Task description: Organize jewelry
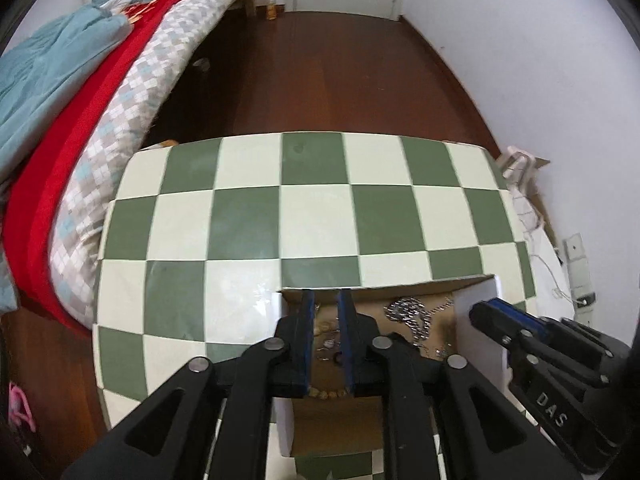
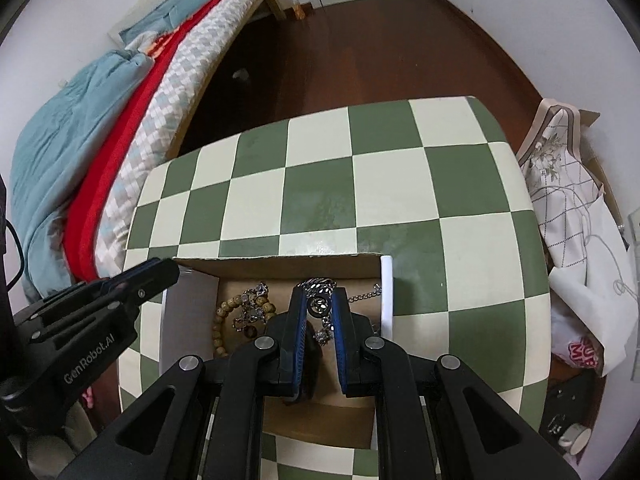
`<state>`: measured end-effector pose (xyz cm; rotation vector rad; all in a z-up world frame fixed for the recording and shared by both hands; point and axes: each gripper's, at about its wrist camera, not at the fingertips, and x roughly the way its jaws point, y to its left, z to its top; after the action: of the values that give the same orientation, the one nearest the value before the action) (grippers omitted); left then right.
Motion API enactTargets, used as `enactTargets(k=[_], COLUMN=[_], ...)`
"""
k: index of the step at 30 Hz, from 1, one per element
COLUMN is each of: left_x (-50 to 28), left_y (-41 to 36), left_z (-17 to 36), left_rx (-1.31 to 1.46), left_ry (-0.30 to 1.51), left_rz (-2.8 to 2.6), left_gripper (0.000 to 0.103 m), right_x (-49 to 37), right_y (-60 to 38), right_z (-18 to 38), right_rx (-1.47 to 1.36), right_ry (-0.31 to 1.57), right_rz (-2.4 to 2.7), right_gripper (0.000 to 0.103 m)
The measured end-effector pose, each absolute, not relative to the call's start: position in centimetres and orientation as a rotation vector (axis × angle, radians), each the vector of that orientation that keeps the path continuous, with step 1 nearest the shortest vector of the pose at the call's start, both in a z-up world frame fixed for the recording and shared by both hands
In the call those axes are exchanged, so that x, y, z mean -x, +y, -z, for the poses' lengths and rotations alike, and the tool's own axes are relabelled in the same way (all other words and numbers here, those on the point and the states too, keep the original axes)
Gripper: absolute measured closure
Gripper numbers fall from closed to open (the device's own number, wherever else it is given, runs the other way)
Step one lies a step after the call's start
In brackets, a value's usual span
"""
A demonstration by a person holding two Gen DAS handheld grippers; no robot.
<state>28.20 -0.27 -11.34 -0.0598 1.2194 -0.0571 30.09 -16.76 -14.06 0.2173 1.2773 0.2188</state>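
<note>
Right wrist view, lower centre: right gripper (image 2: 319, 302) hanging over the cardboard box (image 2: 280, 266), jaws parted a little, blue pads flanking a silver chain (image 2: 318, 286) with a round pendant (image 2: 319, 305) lying between them. Not pinching it as far as can be told; daylight showing on either side of the pendant. Wooden bead bracelet (image 2: 240, 308) lying left of the jaws on the box floor, tangled with a darker metal piece (image 2: 250, 322). Thin chain (image 2: 364, 294) trailing toward the white right wall of the box. Left gripper (image 2: 154, 270) entering from the left edge, tips reaching over the box's left wall, jaws looking close together.

Left wrist view, lower centre: left gripper (image 1: 325, 312) pointing down into the same box (image 1: 380, 286), jaws standing apart with nothing between them. Beads (image 1: 326, 393) peeking out beneath the fingers, small silvery bits (image 1: 328, 346) in the gap. Heaped silver chain (image 1: 412, 316) sitting right of the jaws, toward the box's right wall. Right gripper (image 1: 478, 312) coming in from the lower right, tip over that wall.

Farther out: green and cream checkered table (image 1: 280, 220) carrying the box near its lower edge. Bed (image 1: 100, 100) with teal and red covers filling the upper left. Dark wood floor (image 1: 340, 72) beyond the table.
</note>
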Motion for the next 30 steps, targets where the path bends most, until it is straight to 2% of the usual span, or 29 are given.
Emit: enactTargets(k=[2,3,4,6,8,9,10,11,12,14,18,25,30], left_x=[-28.3,-28.3,-28.1,-27.9,-27.7,-27.4,-27.0,-26.8,-26.4,-25.4,-23.1,-19.3,-16.2], left_y=[-0.1,0.0,0.1,0.4,0.7,0.8,1.0,1.2,1.3,1.6,2.4,2.2,1.3], left_z=[11.0,10.7,10.3,9.7,9.2,8.9,8.6,8.5,8.3,8.2,8.4,8.0,5.6], left_rx=[0.060,0.054,0.052,0.054,0.040,0.030,0.018,0.014,0.012,-0.010,-0.018,-0.008,-0.003], left_ry=[1.209,1.199,1.178,1.158,1.144,1.133,1.124,1.117,1.109,1.093,1.084,1.073,1.027], left_rz=[0.047,0.040,0.030,0.021,0.003,-0.009,-0.022,-0.032,-0.040,-0.065,-0.107,-0.121,-0.097], left_gripper=[0.071,0.057,0.045,0.036,0.032,0.023,0.008,0.003,0.001,0.001,0.001,0.001,0.001], right_x=[-30.1,-30.1,-30.1,-29.8,-29.5,-29.2,-28.9,-28.7,-28.2,-27.5,-25.2,-21.4,-18.5], right_y=[-16.8,-16.9,-17.0,-17.2,-17.5,-17.5,-17.7,-17.7,-17.8,-18.0,-18.4,-18.9,-18.8], right_z=[13.8,13.6,13.4,12.8,12.3,12.0,11.7,11.6,11.5,11.4,11.8,10.9,7.6], right_rx=[-0.210,-0.207,-0.204,-0.206,-0.194,-0.177,-0.165,-0.151,-0.129,-0.090,-0.044,-0.004,0.007], right_ry=[1.272,1.269,1.266,1.255,1.249,1.243,1.240,1.239,1.239,1.237,1.239,1.209,1.149], right_rz=[-0.215,-0.212,-0.208,-0.202,-0.188,-0.175,-0.164,-0.152,-0.132,-0.103,-0.049,0.000,-0.003], right_gripper=[0.079,0.072,0.069,0.064,0.057,0.051,0.047,0.038,0.026,0.012,0.000,0.000,0.000])
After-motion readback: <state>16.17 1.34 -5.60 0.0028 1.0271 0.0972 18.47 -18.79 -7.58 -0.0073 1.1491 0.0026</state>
